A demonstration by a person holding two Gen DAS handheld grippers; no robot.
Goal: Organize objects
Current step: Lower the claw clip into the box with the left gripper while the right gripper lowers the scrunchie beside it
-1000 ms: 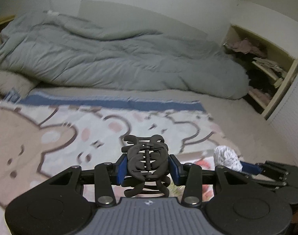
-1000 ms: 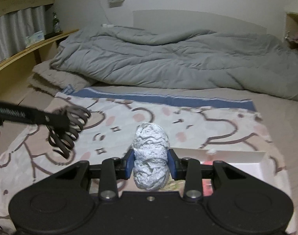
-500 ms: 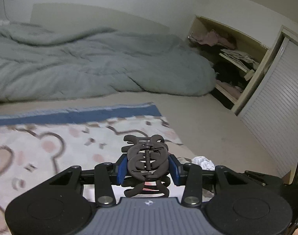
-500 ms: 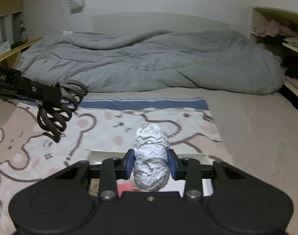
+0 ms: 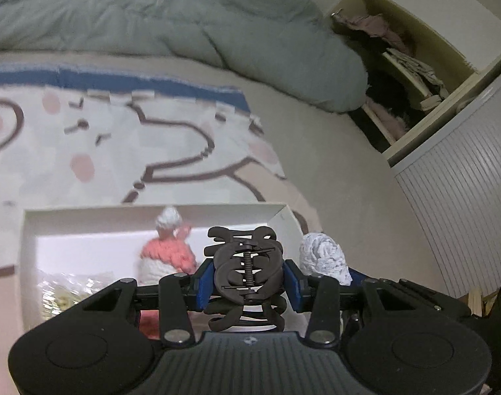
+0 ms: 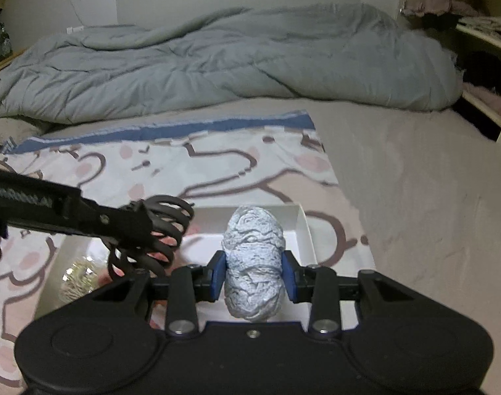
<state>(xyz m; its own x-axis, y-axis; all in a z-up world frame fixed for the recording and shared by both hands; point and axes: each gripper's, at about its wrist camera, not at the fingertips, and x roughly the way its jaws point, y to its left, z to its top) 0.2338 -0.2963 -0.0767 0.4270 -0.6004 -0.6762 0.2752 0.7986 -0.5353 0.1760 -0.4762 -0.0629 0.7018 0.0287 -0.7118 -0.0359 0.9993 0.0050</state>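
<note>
Black plastic, toothed and sprung: that is the hair claw clip (image 5: 247,276) you have in your left gripper (image 5: 247,284). Blue pads (image 5: 205,283) press on both its flanks, so the jaws are clamped on it, spring facing the camera, teeth pointing up and down.

Your right gripper (image 6: 253,271) is likewise clamped, on a pale blue-white ball of yarn (image 6: 253,261) that stands on end between the pads and bulges above and below them.

Both tools hang over a shallow white box (image 5: 85,212) lying on a bear-print blanket (image 5: 118,138).
- Left view: clip sits over the box's right half, near the far right corner. Inside the box, a coral-and-cream knitted item (image 5: 166,256) just left of the clip, and a clear crinkled packet (image 5: 66,291) at the left end.
- Right view: yarn ball sits over the box's right end, close to its right wall (image 6: 308,233). Left gripper reaches in from the left, the clip (image 6: 158,230) just beside the yarn, not touching it.
- Left view again: yarn ball (image 5: 322,258) shows to the right of the clip, beyond the box's right edge as seen from there.

Whether either item touches the box floor, you cannot tell from these views.

Behind the blanket: a rumpled grey duvet (image 6: 217,62). Off to the right, open shelves (image 5: 411,59) with folded clothes.
</note>
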